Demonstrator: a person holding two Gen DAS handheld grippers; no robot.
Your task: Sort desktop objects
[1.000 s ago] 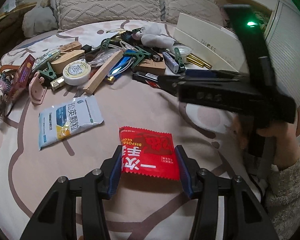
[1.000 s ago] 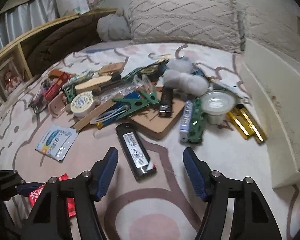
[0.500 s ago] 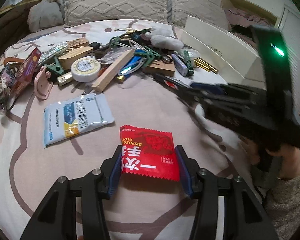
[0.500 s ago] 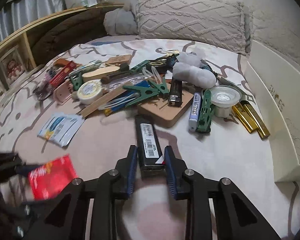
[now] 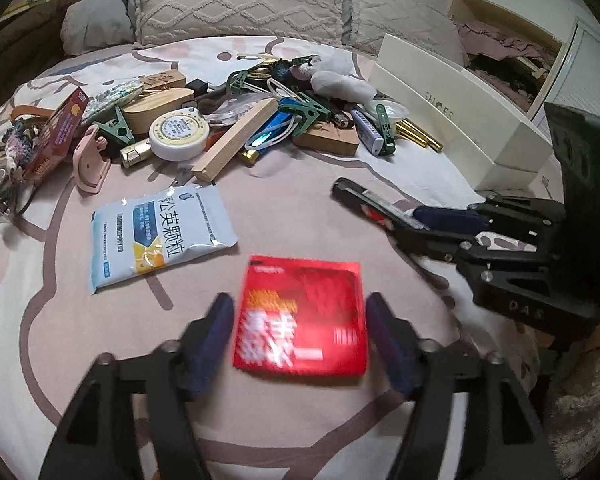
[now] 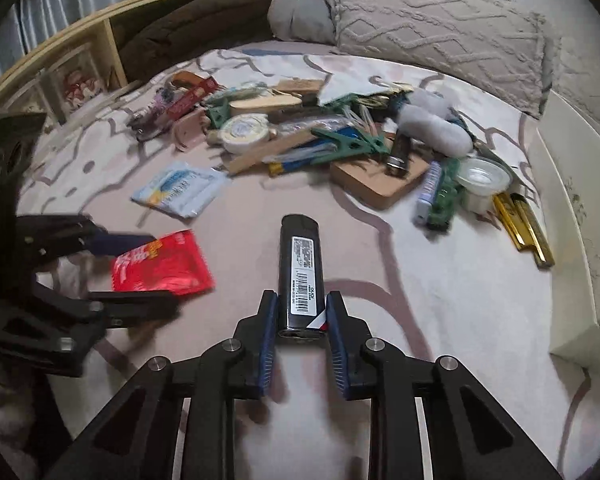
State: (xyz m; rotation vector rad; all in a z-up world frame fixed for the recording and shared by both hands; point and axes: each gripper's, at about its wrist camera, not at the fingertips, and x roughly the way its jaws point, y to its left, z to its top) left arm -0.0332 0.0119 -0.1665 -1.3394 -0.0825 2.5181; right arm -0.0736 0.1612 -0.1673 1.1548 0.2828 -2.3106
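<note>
A red foil packet [image 5: 302, 316] lies flat on the bed cover between the fingers of my left gripper [image 5: 300, 332], which is open and blurred; the pads do not touch it. The packet also shows in the right wrist view [image 6: 162, 266]. My right gripper [image 6: 302, 320] is shut on a black lighter [image 6: 302, 272] with a barcode label, held just above the cover. The lighter and right gripper also show at the right of the left wrist view [image 5: 374, 210]. A white-blue sachet [image 5: 160, 236] lies left of the red packet.
A heap of small objects [image 5: 228, 120] lies farther back: clothes pegs, a wooden stick, a round white tin, gold tubes. A white box [image 5: 460, 120] stands at the right edge. Knitted pillows [image 5: 240, 0] line the back. A wooden shelf [image 6: 72, 60] is at the left.
My left gripper has opened and let go of the red packet, which now lies flat. My right gripper has closed on the black lighter and pulled it toward me, away from the heap.
</note>
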